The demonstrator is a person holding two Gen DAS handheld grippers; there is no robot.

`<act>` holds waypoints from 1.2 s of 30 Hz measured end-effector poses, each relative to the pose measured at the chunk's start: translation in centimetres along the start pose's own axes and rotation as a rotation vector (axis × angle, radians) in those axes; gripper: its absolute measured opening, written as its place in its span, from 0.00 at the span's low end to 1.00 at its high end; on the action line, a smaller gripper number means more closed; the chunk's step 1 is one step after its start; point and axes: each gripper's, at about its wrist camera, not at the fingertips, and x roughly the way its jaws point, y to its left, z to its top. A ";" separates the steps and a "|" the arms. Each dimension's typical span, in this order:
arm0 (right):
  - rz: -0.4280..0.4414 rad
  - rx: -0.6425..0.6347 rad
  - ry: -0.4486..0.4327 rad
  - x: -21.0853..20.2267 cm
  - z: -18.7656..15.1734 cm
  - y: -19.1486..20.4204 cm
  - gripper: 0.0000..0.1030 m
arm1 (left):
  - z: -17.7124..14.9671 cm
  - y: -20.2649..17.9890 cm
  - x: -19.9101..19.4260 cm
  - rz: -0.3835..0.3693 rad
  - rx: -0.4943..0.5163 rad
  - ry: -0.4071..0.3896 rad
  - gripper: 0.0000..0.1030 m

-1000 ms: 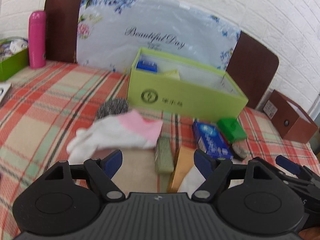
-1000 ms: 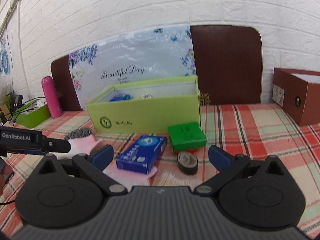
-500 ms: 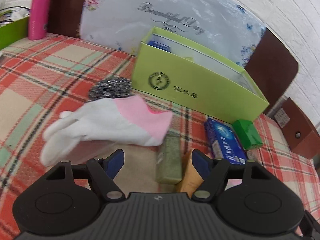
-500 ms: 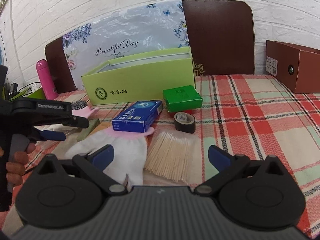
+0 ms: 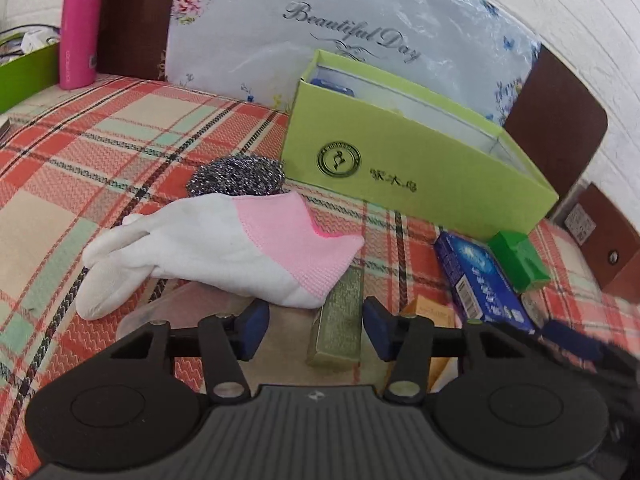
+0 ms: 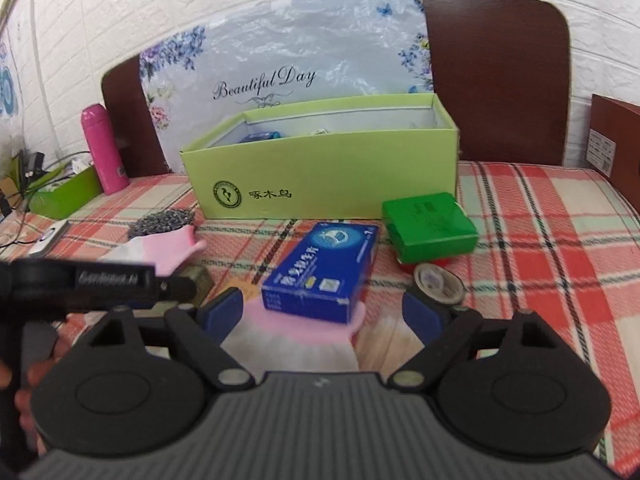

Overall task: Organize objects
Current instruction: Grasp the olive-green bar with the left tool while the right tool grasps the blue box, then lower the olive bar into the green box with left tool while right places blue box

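An open lime-green box (image 5: pixel 420 164) (image 6: pixel 328 176) stands at the back of the plaid table. In front lie a white and pink glove (image 5: pixel 224 244), a steel scourer (image 5: pixel 236 178), an olive bar (image 5: pixel 340 320), an orange box (image 5: pixel 430 316), a blue box (image 6: pixel 324 272) (image 5: pixel 476 280), a green box (image 6: pixel 430 226) (image 5: pixel 518 260) and a tape roll (image 6: pixel 438 282). My left gripper (image 5: pixel 314 330) is open and empty over the olive bar, just below the glove's cuff. My right gripper (image 6: pixel 324 312) is open and empty, just before the blue box, which rests on a second glove (image 6: pixel 304 336).
A pink bottle (image 5: pixel 78 26) (image 6: pixel 105 148) and a green tray (image 6: pixel 66 194) stand at the far left. A brown box (image 5: pixel 608 240) sits at the right edge. A floral bag and a brown board lean on the brick wall behind. The left gripper's body (image 6: pixel 80 282) crosses the right view.
The left gripper has moved forward and lower toward the glove and olive bar, its fingers closer together. The right gripper pulled back half a second ago, then moved forward toward the blue box.
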 end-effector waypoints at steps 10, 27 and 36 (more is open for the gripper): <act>-0.022 0.014 0.006 2.0 0.8 -0.2 0.58 | 0.0 0.4 -0.4 -0.022 0.047 0.026 0.23; 0.060 -0.009 0.071 -4.9 -3.0 -2.7 0.57 | -3.6 -0.3 -4.1 -0.081 0.154 0.085 0.24; 0.072 0.136 0.090 -4.2 -3.7 -4.7 0.62 | -3.5 -0.1 -3.5 -0.080 0.141 0.078 0.27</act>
